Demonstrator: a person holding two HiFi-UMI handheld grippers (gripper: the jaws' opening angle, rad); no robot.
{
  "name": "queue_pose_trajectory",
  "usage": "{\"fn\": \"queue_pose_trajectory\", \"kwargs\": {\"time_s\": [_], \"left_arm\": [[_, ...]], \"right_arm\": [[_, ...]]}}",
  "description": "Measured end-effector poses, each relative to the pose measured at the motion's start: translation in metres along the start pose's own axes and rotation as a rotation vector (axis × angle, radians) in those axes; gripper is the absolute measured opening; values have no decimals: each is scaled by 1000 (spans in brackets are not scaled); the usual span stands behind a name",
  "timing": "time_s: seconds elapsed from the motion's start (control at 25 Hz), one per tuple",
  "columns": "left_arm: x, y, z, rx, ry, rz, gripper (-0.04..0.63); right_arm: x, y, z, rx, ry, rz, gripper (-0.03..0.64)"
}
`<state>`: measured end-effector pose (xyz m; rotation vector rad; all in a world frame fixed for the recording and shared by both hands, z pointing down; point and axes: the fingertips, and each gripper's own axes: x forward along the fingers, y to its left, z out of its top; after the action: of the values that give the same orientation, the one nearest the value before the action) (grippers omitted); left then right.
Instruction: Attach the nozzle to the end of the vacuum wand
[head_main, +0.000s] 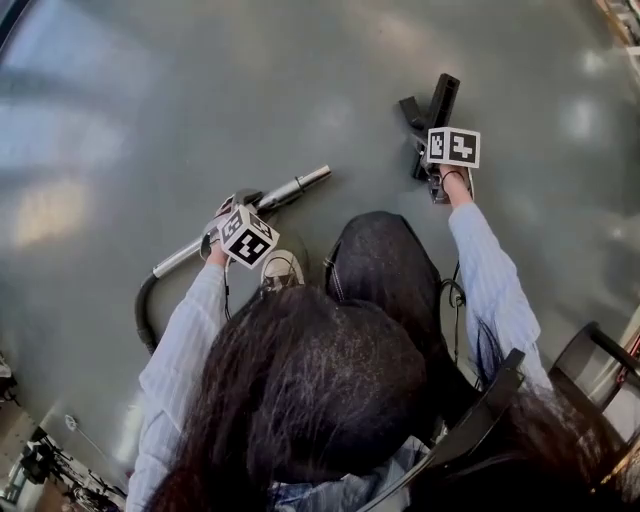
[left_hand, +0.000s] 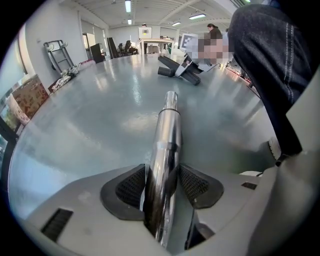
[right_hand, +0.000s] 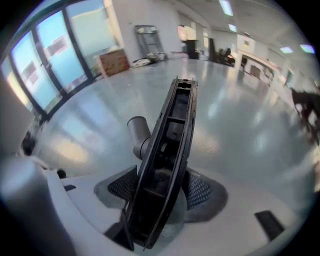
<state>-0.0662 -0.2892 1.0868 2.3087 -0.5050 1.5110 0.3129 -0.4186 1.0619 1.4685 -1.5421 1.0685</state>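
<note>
The chrome vacuum wand (head_main: 290, 190) lies on the grey floor, its open end (head_main: 315, 177) aimed up and right toward the nozzle. A dark hose (head_main: 143, 310) curves off its other end. My left gripper (head_main: 235, 205) comes down onto the wand and is shut on it; in the left gripper view the tube (left_hand: 167, 135) runs out between both pads of the gripper (left_hand: 162, 185). The black floor nozzle (head_main: 437, 105) lies further right. My right gripper (head_main: 430, 165) is shut on the nozzle (right_hand: 172, 150), whose open underside faces the camera and whose grey neck (right_hand: 137, 132) sticks out left.
A person's knee and white shoe (head_main: 283, 270) sit between the two arms. A dark chair frame (head_main: 590, 350) stands at lower right. A trolley (left_hand: 57, 55) and cardboard boxes (left_hand: 30, 95) line the far left wall; tables stand at the back.
</note>
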Motion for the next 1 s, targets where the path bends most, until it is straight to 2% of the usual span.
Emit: {"fn": "queue_pose_trajectory", "kwargs": {"time_s": [0.12,0.16,0.24,0.32,0.4,0.52,0.68,0.76,0.8,0.92,1.0], "left_arm": [[-4,4,4,-23,6,-27,206],[-4,5,0,-29,8,-31,204],[-1,6,-18,-32,20,-38,198],[6,7,-39,-29,29,-46,190],[9,6,-39,-26,27,-33,190],[0,6,-10,-19,7,22,189],[-15,9,47,-20,-26,11,187],[-23,15,60,-26,-37,9,187],[-25,20,55,-28,-39,8,187],[-25,30,6,-18,-32,-2,184],[-24,28,-5,-7,-32,-8,183]], "right_arm": [[-9,16,3,-361,56,9,278],[-9,27,2,-443,65,36,273],[-3,61,-5,-532,58,123,267],[4,94,-11,-576,42,213,259],[4,112,-12,-619,31,305,253],[-13,113,-4,-677,40,397,247],[-36,95,21,-773,71,446,245],[-42,97,27,-812,86,475,245],[-41,107,24,-827,90,492,245],[-28,158,0,-852,83,543,245],[-29,171,-7,-846,66,584,245]]}}
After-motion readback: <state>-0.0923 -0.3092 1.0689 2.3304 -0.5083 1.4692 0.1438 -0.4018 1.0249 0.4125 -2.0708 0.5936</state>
